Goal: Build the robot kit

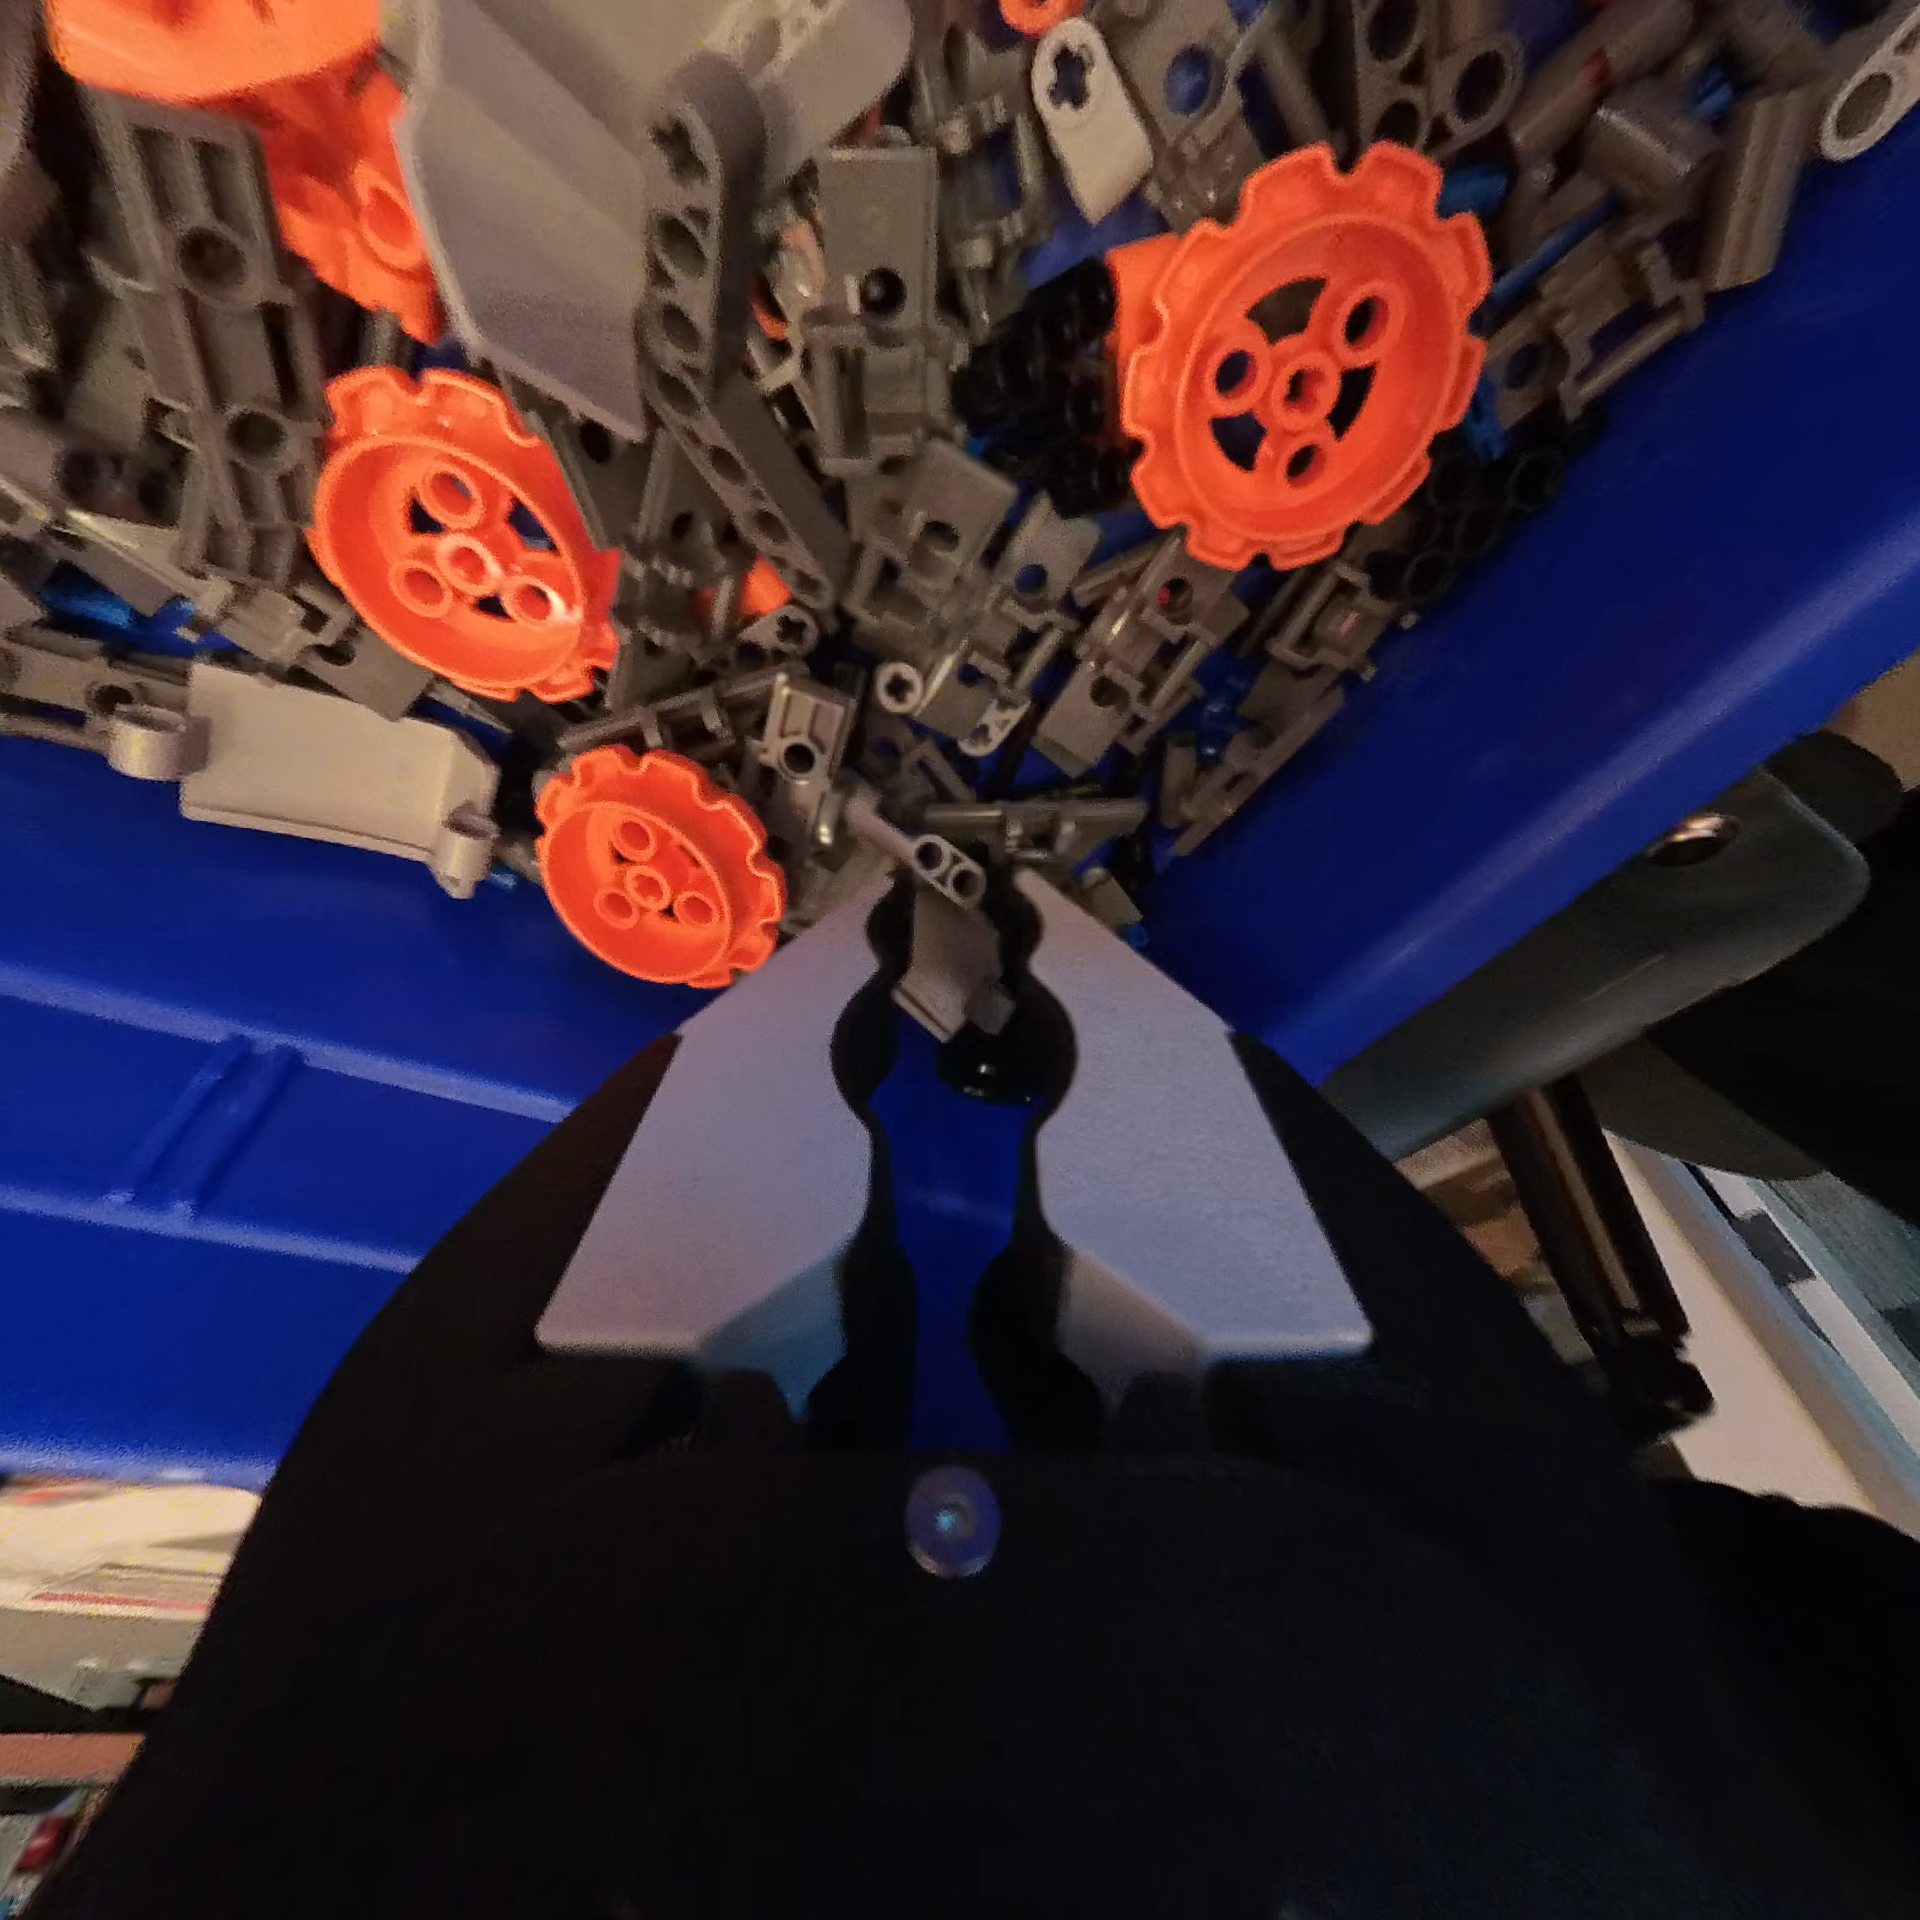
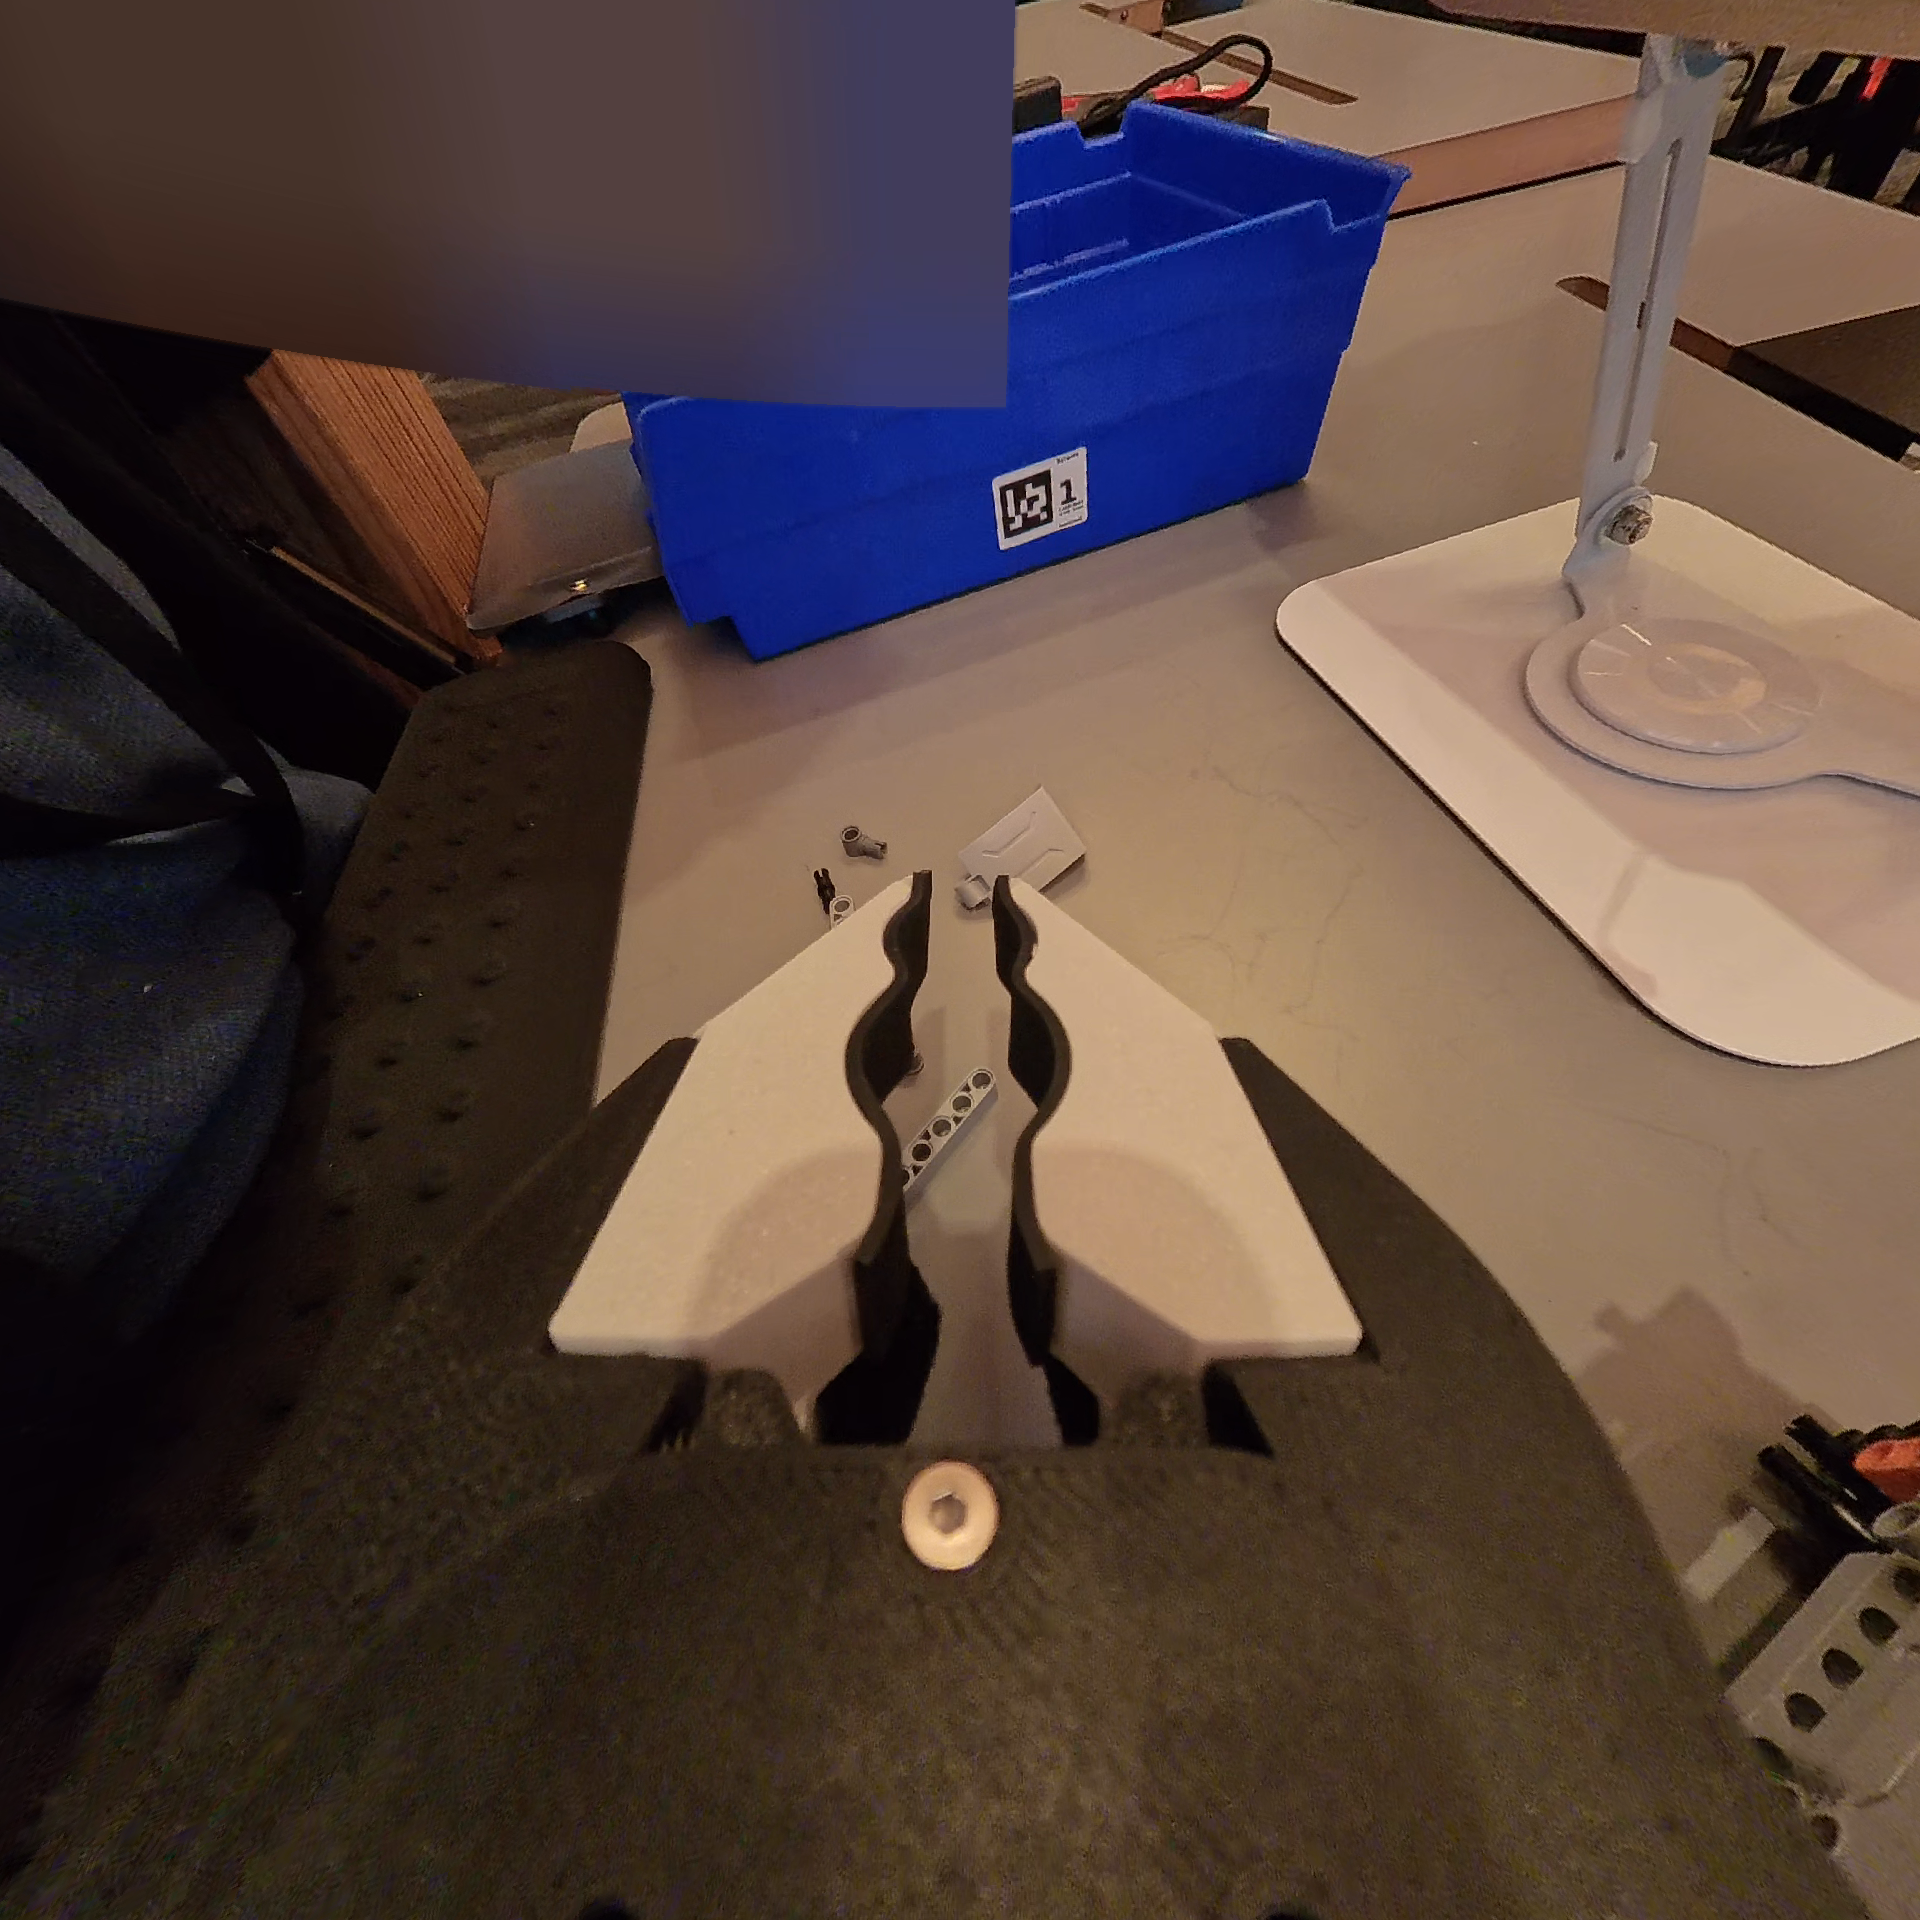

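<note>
Left hand-held gripper (image 1: 951, 914) clamped on small grey angular piece (image 1: 948, 971) over blue bin (image 1: 312, 1091), right hand-held gripper (image 2: 961, 883) slightly apart, empty

**Grey table with bin, stand and loose parts**

A grey table (image 2: 1299, 935) carries a blue bin (image 2: 935, 499) with a white coded sticker at the far side, and a white stand base (image 2: 1558, 748) to the right. Near the middle lie a light grey panel (image 2: 1023, 836), a small grey connector (image 2: 862, 842) and a holed grey beam (image 2: 951, 1122).
</note>
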Demonstrator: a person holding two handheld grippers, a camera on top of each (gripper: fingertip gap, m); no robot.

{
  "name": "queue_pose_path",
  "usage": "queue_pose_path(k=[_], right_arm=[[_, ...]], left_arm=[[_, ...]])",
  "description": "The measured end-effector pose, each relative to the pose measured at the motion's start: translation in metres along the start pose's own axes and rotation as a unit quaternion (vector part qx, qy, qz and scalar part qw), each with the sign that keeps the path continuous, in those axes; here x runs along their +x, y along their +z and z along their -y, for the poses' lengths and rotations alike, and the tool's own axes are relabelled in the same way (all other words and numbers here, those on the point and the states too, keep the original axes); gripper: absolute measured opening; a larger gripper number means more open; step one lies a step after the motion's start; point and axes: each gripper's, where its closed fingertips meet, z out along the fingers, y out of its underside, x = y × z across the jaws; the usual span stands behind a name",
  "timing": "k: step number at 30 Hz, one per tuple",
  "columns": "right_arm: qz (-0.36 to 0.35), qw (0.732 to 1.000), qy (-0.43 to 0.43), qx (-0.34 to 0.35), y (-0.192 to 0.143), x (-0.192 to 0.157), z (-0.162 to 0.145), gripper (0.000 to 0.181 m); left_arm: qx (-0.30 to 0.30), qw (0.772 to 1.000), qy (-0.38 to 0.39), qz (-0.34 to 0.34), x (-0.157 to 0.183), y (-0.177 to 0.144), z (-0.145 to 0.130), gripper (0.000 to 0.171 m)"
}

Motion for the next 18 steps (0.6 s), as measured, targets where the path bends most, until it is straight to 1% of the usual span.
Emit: queue_pose_path(k=[1, 6, 12, 14, 15, 18], right_arm=[[0.000, 1.000, 0.000, 0.000, 0.000, 0.000, 0.000, 0.009], [0.000, 1.000, -0.001, -0.001, 0.000, 0.000, 0.000, 0.009], [0.001, 1.000, -0.001, -0.001, 0.000, -0.001, 0.000, 0.009], [0.001, 1.000, -0.001, -0.001, 0.000, -0.001, 0.000, 0.009], [0.000, 1.000, -0.001, -0.001, 0.000, -0.001, 0.000, 0.009], [0.001, 1.000, 0.000, -0.001, 0.000, -0.001, -0.001, 0.009]], left_arm=[[0.010, 1.000, 0.000, 0.007, -0.002, -0.001, 0.003, 0.008], [0.043, 0.999, -0.005, -0.008, -0.004, -0.004, 0.015, 0.008], [0.118, 0.993, -0.009, -0.019, -0.009, -0.024, 0.044, 0.007], [0.120, 0.993, -0.004, -0.020, -0.007, -0.026, 0.047, 0.008], [0.121, 0.992, -0.004, -0.024, -0.006, -0.027, 0.047, 0.011], [0.089, 0.995, -0.012, -0.030, -0.001, -0.029, 0.029, 0.025]])
